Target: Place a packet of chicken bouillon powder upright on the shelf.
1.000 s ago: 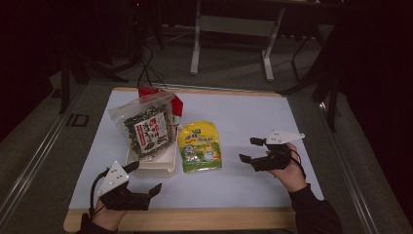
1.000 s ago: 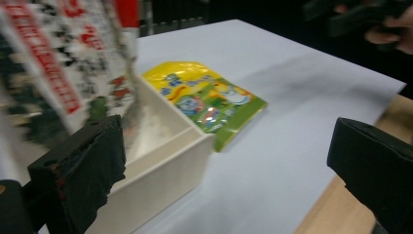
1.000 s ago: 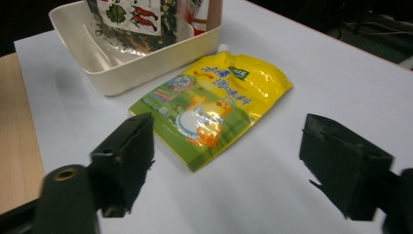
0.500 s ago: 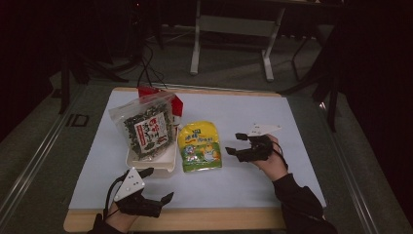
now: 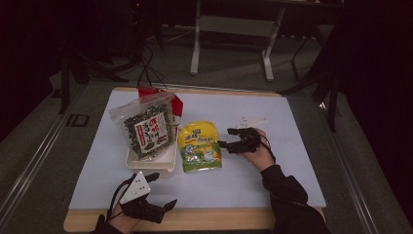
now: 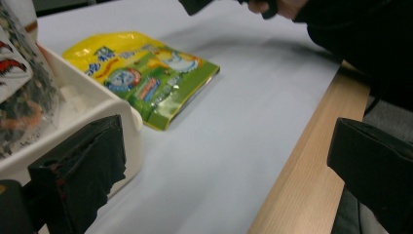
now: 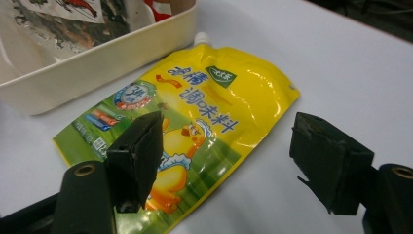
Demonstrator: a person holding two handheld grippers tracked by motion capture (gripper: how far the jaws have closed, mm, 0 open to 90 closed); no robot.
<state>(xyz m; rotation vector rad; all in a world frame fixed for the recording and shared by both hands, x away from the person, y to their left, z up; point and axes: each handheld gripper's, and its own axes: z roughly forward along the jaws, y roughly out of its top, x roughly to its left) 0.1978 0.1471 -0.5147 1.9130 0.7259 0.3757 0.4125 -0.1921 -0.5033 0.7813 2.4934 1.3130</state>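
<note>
Grey floor (image 5: pixel 44 161) surrounds the work area, dim and dark toward the far side, where the pale legs of a metal stand (image 5: pixel 234 44) rise beyond the tabletop. Cables (image 5: pixel 146 73) trail over the floor near the far left corner. The wooden tabletop (image 5: pixel 204 222) is covered almost edge to edge by a pale blue-white sheet (image 5: pixel 272 126), with bare wood showing as a strip along the near edge.

Taking the cream tray (image 5: pixel 146 163) as the landmark: it sits left of the middle of the sheet, and a clear bag of dark dried food (image 5: pixel 144 127) with a red and white label leans up out of it. Behind the tray stands a red and white packet (image 5: pixel 175 105), partly hidden by the bag. Just to the right of the tray, lying flat on the sheet and very close to its wall, is the yellow and green pouch (image 7: pixel 195 122) with a cartoon chick and a small white spout at the top.

The right gripper (image 5: pixel 234 141) is right of the tray, at the pouch's right edge; its fingers are spread, one above the pouch's lower face and the other over the bare sheet, pinching nothing. The left gripper (image 5: pixel 156 192) hovers on the near side of the tray by the wooden edge, fingers spread wide with nothing between them.
</note>
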